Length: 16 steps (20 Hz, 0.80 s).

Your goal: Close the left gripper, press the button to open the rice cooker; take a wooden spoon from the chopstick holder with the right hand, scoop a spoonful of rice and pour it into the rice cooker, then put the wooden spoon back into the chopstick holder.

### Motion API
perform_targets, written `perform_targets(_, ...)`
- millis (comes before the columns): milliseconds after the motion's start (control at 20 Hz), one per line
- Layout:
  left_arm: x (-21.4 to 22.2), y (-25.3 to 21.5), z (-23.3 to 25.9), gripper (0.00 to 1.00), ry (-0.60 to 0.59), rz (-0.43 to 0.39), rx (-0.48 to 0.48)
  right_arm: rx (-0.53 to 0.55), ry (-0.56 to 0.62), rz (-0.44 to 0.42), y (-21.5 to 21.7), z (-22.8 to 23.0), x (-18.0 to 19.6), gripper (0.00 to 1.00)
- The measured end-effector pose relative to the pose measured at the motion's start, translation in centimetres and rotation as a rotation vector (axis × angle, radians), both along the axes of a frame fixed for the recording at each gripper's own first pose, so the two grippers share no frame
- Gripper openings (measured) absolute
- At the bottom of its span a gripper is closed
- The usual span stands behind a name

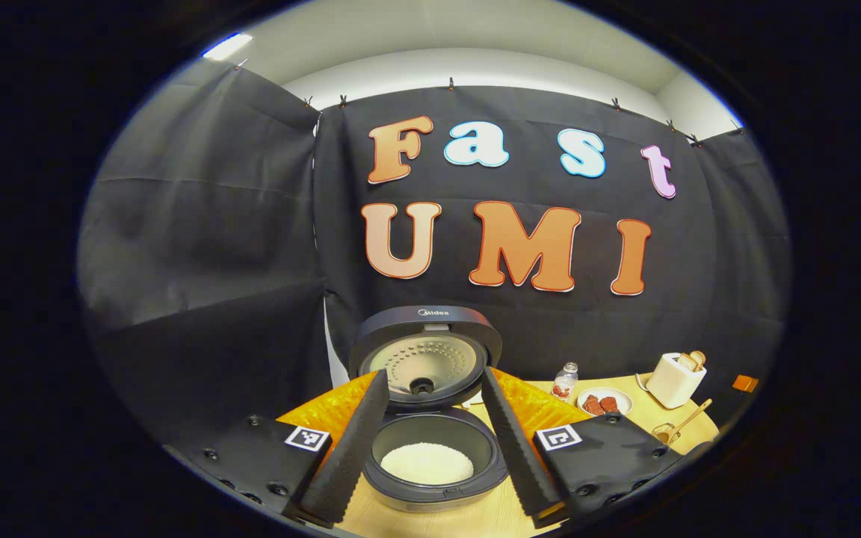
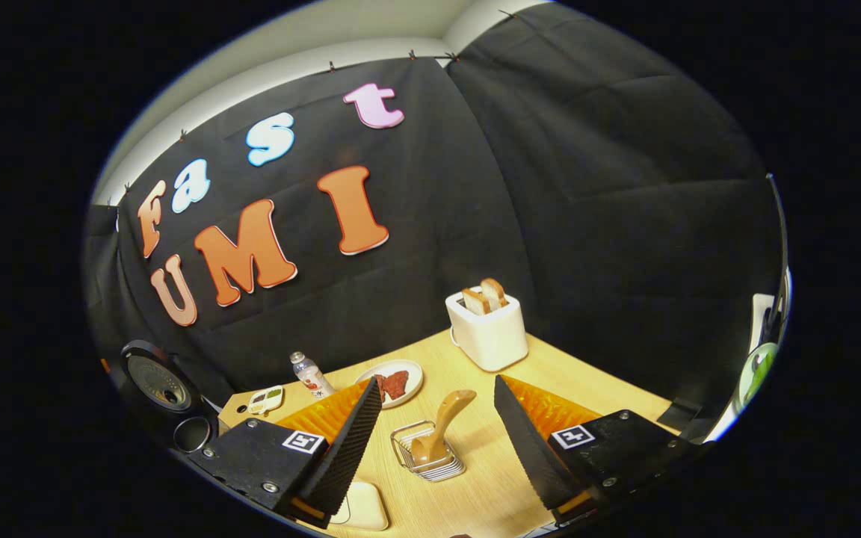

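Observation:
The rice cooker (image 1: 430, 448) stands open with its lid (image 1: 424, 351) raised. White rice (image 1: 427, 463) lies in its pot. My left gripper (image 1: 434, 375) is open, its fingers spread to either side of the cooker and touching nothing. The wooden spoon (image 2: 445, 422) stands in the wire chopstick holder (image 2: 430, 457) on the table. My right gripper (image 2: 438, 382) is open just in front of it, with the spoon between the lines of the fingers and untouched. The spoon (image 1: 684, 422) and holder (image 1: 664, 433) also appear far right in the left gripper view. The open cooker (image 2: 165, 396) sits at the far left of the right gripper view.
A white toaster (image 2: 486, 329) with bread stands behind the holder. A plate of red food (image 2: 394, 382), a small bottle (image 2: 309, 377) and a little dish (image 2: 266, 400) line the back of the wooden table (image 2: 587, 381). A pale rounded dish (image 2: 362, 506) lies near my right gripper's left finger.

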<state>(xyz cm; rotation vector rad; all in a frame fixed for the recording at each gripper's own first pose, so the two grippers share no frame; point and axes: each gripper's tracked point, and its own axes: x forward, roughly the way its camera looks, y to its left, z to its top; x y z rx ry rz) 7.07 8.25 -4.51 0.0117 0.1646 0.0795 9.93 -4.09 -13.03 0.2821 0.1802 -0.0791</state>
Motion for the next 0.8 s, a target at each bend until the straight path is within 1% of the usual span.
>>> perform_targets(150,-0.2,1.0,1.1,0.89,-0.024,0.038,0.012,0.053,0.049,0.001,-0.5,-3.1,2.2,0.95)
perform_targets(250,-0.4,1.5,1.4,0.93,-0.032,0.057,0.028,0.059,0.081,0.003,-0.8,-5.0,3.7,0.94)
perform_targets(350,-0.7,2.0,1.3,0.96,-0.023,0.085,0.032,0.075,0.112,0.017,-0.3,-6.4,4.8,0.95)
perform_targets(450,-0.9,2.6,1.4,1.0,-0.025,0.112,0.028,0.116,0.139,0.033,0.2,-7.5,5.9,0.94)
perform_targets(550,-1.3,3.0,1.2,0.99,-0.022,0.131,0.033,0.146,0.166,0.039,0.5,-8.7,7.1,0.93)
perform_targets(600,-1.4,3.3,1.0,0.98,-0.018,0.139,0.039,0.161,0.176,0.044,0.8,-9.1,7.5,0.88)
perform_targets(650,-1.6,3.5,0.8,0.98,-0.009,0.147,0.041,0.18,0.185,0.047,1.0,-9.4,7.9,0.86)
perform_targets(750,-2.1,3.7,0.3,0.99,0.016,0.152,0.025,0.23,0.199,0.043,1.4,-9.9,8.6,0.72)
perform_targets(800,-2.2,3.9,0.2,1.0,0.021,0.156,0.018,0.242,0.215,0.036,1.4,-10.4,8.8,0.58)
